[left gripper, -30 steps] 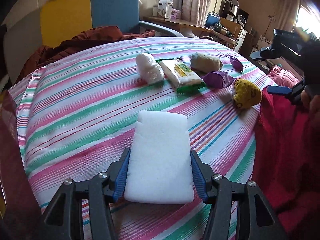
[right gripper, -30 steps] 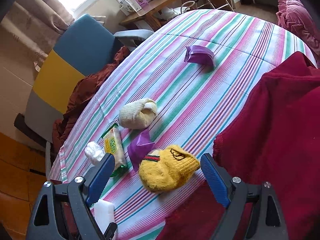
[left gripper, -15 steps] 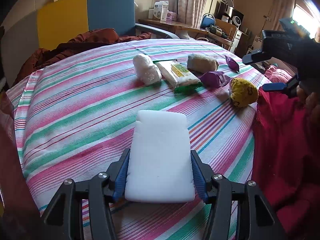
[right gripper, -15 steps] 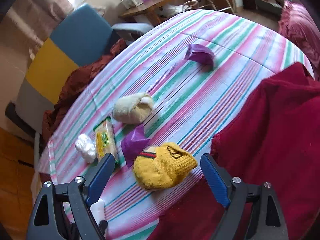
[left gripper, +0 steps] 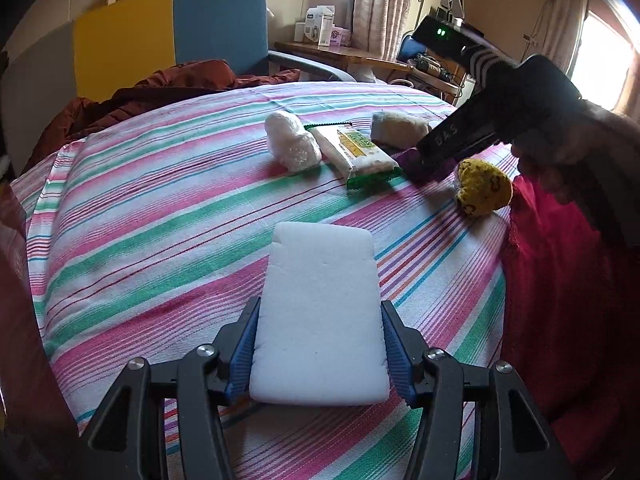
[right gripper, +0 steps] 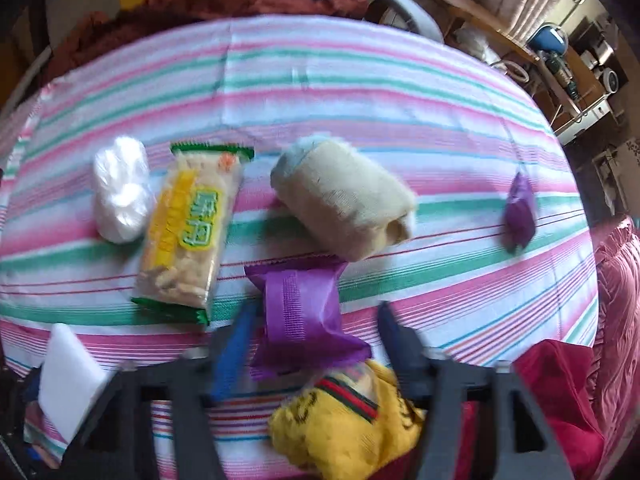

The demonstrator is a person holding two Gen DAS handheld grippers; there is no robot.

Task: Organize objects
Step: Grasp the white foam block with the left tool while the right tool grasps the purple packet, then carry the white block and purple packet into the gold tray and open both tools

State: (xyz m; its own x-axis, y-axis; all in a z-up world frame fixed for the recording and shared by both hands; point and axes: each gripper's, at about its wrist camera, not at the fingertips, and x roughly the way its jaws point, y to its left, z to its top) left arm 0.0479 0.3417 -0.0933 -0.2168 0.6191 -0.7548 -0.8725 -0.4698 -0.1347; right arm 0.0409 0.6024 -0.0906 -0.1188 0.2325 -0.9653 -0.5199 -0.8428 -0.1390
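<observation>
Pick-up step: my right tool point(right gripper: 316, 346) is closing around the purple packet point(right gripper: 302, 312) on the striped surface point(right gripper: 360, 92), my left tool point(left gripper: 320, 344) clamps the white sponge point(left gripper: 320, 312); next, lift cleanly.

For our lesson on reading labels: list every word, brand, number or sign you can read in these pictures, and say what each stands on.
"DAS": on the black body of the right claw, in the left wrist view; its jaws are closing around the purple packet.
On the snack packet: two large green Chinese characters, too blurred to read.
On the boxes on the far desk: print too small to read.
On the yellow sock: dark marks, not legible.
</observation>
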